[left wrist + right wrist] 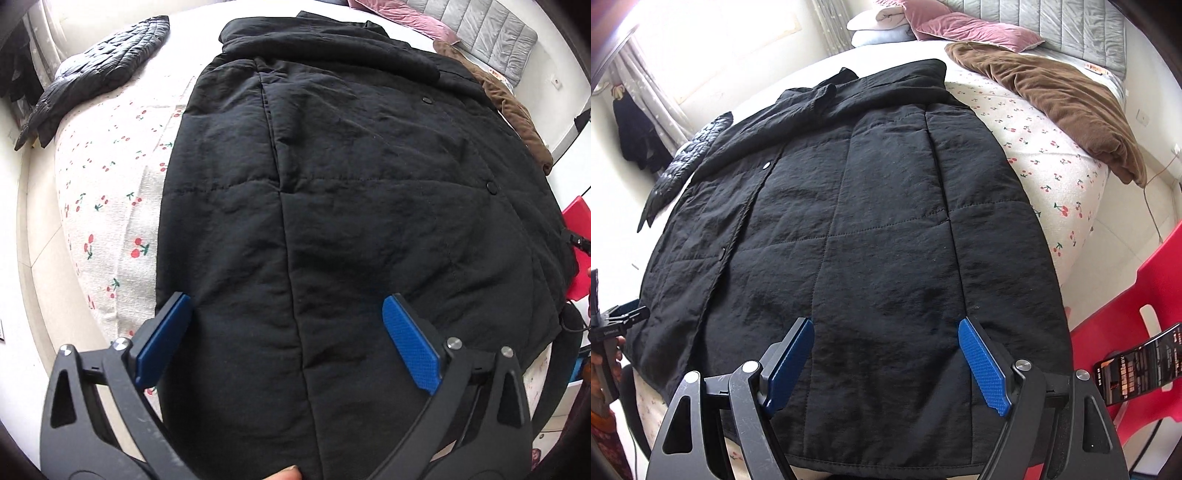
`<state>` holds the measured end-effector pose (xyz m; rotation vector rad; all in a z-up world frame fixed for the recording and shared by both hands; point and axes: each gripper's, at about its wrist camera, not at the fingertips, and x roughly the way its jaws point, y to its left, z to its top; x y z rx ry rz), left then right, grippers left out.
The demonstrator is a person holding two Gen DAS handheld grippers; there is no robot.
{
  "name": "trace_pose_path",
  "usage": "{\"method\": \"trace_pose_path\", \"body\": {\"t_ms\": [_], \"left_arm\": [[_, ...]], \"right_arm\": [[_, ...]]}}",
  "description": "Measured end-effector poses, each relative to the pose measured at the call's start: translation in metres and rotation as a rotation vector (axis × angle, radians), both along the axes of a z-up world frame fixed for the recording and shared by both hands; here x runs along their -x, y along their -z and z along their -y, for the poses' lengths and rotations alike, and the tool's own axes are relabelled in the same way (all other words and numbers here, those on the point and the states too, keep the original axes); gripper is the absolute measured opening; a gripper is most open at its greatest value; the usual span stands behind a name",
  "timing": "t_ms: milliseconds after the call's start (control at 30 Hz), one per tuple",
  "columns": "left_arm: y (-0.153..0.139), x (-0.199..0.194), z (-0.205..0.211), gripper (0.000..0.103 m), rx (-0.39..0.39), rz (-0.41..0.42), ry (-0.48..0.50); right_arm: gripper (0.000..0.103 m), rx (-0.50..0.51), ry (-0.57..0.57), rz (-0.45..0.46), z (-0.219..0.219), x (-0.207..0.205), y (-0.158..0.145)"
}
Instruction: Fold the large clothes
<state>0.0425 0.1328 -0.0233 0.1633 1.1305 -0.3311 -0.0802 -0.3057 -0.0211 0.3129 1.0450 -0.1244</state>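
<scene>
A large black quilted coat [351, 184] lies flat on a bed, collar at the far end, hem toward me. In the right wrist view the same black coat [857, 221] fills the middle, with snap buttons down its left side. My left gripper [286, 301] hovers over the hem's left part, blue pads wide apart, nothing pinched. Over the hem's right part my right gripper [886, 326] stands open too, its blue pads apart above the fabric. At the left edge of the right wrist view the left gripper's body [613, 325] shows, with a hand on it.
The bed has a white cherry-print sheet [110, 192]. A dark quilted garment [99, 70] lies at the far left, a brown blanket [1056, 107] on the right, and pink pillows [960, 29] at the head. A red chair [1126, 317] with a phone [1141, 365] stands close right.
</scene>
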Motion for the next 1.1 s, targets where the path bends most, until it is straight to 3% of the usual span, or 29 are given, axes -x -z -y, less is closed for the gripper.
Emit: {"method": "trace_pose_path", "body": {"t_ms": [100, 267, 433, 600, 700, 867, 1100], "left_arm": [[0.000, 0.003, 0.000, 0.103, -0.016, -0.004, 0.039], [-0.009, -0.001, -0.008, 0.102, 0.011, -0.059, 0.022], [-0.035, 0.000, -0.047, 0.102, 0.186, -0.033, -0.001], [-0.038, -0.004, -0.086, 0.096, 0.244, -0.044, -0.055], [-0.033, -0.006, -0.100, 0.092, 0.334, -0.081, -0.052], [-0.016, -0.009, -0.102, 0.078, 0.448, -0.181, -0.008], [-0.009, -0.002, -0.093, 0.077, 0.540, -0.255, 0.054]], "right_arm": [[0.082, 0.007, -0.002, 0.005, 0.002, 0.003, -0.002], [0.082, -0.016, 0.029, 0.002, 0.018, 0.010, 0.000], [0.082, -0.088, 0.034, 0.013, 0.042, 0.023, -0.001], [0.082, -0.156, 0.079, 0.023, 0.069, 0.031, 0.001], [0.082, -0.168, 0.096, 0.027, 0.082, 0.034, 0.002], [0.082, -0.200, 0.157, 0.015, 0.112, 0.037, 0.014], [0.078, -0.364, 0.128, -0.037, 0.120, 0.045, 0.045]]}}
